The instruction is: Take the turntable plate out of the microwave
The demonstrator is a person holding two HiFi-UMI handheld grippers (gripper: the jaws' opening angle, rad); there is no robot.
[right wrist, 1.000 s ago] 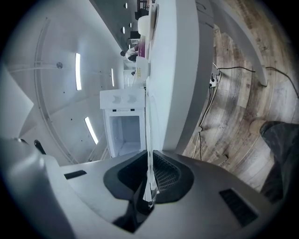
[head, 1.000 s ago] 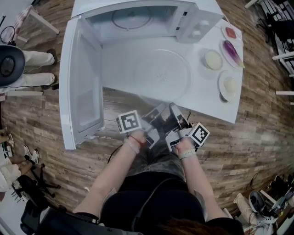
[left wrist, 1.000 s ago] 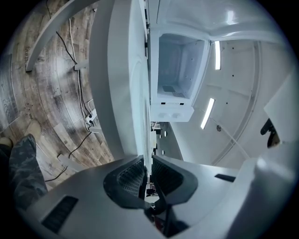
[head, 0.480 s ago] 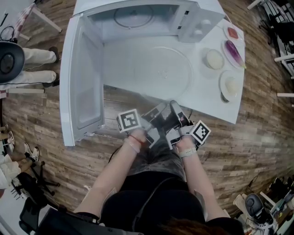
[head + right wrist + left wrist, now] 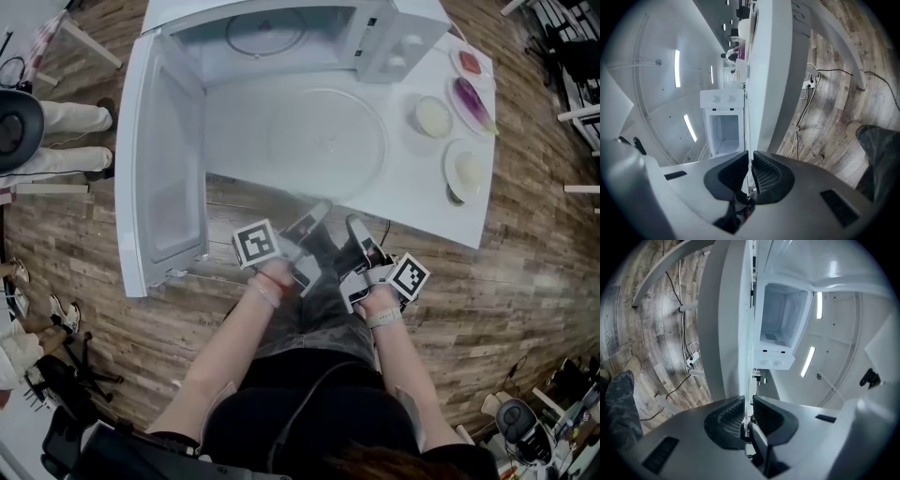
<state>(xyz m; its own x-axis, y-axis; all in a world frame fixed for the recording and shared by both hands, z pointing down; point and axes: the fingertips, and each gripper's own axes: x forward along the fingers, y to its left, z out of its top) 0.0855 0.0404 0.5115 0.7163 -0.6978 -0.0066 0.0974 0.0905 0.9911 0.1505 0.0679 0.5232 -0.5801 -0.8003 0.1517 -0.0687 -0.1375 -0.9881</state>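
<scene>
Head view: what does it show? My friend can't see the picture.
The left gripper and right gripper pinch the near rim of a clear turntable plate over a white table, in front of the open microwave. Small food dishes sit to the right.

The turntable plate [image 5: 328,141], a clear round glass disc, is lying level over the white counter [image 5: 441,202] at the head view's centre, outside the microwave [image 5: 394,42]. Whether it is touching the counter cannot be told. The left claw [image 5: 312,217] and right claw [image 5: 356,228] are pinching its 6 o'clock rim. The white microwave is standing at 12 o'clock, its door [image 5: 164,169] hanging open towards 9 o'clock.
</scene>
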